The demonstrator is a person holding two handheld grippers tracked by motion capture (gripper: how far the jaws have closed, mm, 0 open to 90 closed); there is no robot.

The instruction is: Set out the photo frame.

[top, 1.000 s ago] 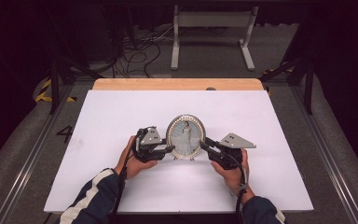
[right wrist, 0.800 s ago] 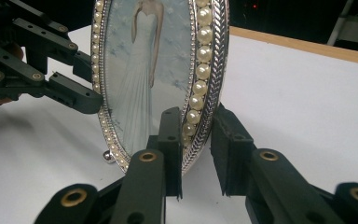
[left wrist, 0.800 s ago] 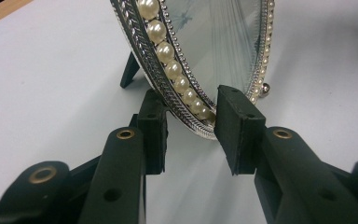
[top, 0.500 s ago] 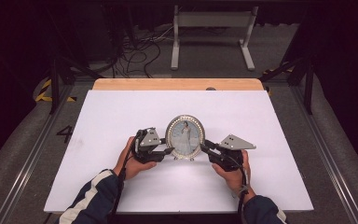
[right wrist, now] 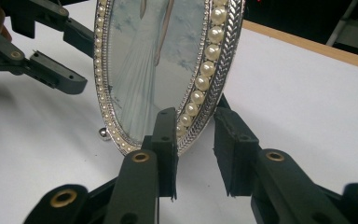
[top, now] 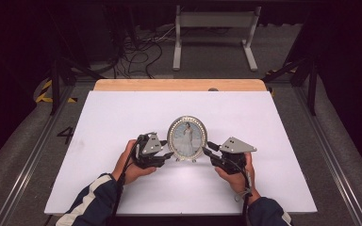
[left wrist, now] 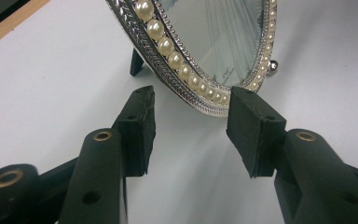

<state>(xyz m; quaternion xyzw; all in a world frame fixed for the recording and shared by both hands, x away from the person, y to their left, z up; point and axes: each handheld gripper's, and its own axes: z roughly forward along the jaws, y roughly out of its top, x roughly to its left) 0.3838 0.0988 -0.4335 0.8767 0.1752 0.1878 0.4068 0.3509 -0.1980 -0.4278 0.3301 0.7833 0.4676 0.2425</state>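
- Oval picture frame [top: 187,138]: stands upright near the middle of the white table top [top: 122,113], propped on a dark rear strut [left wrist: 135,62], with a small ball foot [right wrist: 104,133] at its lower front edge.
- Frame contents: behind glass, a portrait of a figure in a long white dress.
- Frame material: silver-coloured metal rim with a braided pattern; an inner ring of round pearl beads [right wrist: 206,69].
- Left gripper [left wrist: 191,112]: just left of the frame; jaws stand apart, the frame's lower edge just ahead of the gap, untouched.
- Right gripper [right wrist: 195,126]: just right of the frame; jaws straddle the frame's lower rim, the near pad against the beads, a gap at the rear pad. Whether it grips cannot be told.
- Jaws: matte black, block-shaped pads, brass-coloured rivets.
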